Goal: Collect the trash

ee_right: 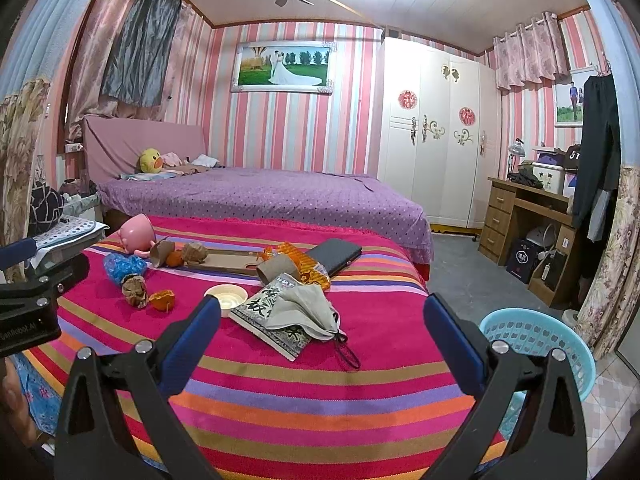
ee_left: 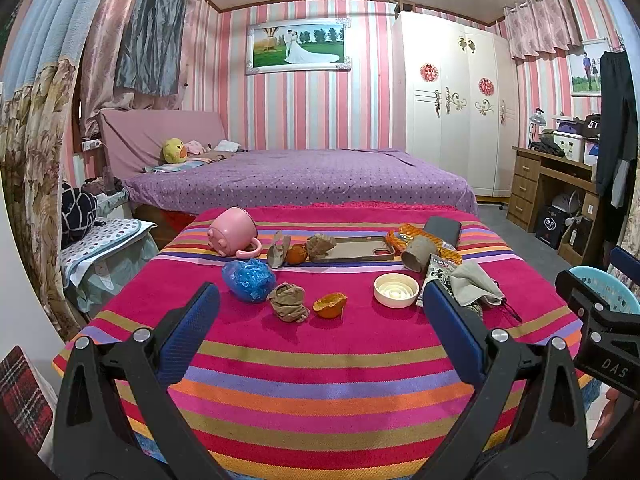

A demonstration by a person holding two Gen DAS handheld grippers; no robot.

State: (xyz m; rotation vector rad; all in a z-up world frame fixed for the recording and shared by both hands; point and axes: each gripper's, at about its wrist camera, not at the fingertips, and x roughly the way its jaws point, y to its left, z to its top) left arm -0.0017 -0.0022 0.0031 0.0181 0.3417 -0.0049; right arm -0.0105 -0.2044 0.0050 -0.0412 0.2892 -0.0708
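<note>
A: 2 crumpled brown paper wads logged: 1 near the front of the striped bench, crumpled paper, just beside a blue plastic wad on its left and an orange peel on its right.

B: Second brown wad?

A: Further back, at the left end of a phone case, next to a whole orange. Cardboard tube lies on its side beside an orange snack wrapper. White lid sits in front of the tube.

B: Right side?

A: Printed packet with a grey cloth on top of it. Blue basket stands off the bench's right edge.

B: Tools?

A: Left tool: fingers wide apart, nothing between them, above the near bench edge. Right tool: also spread apart, holding nothing.

B: Other items?

A: Pink mug tipped over at the back left; dark phone at the back right.
</note>
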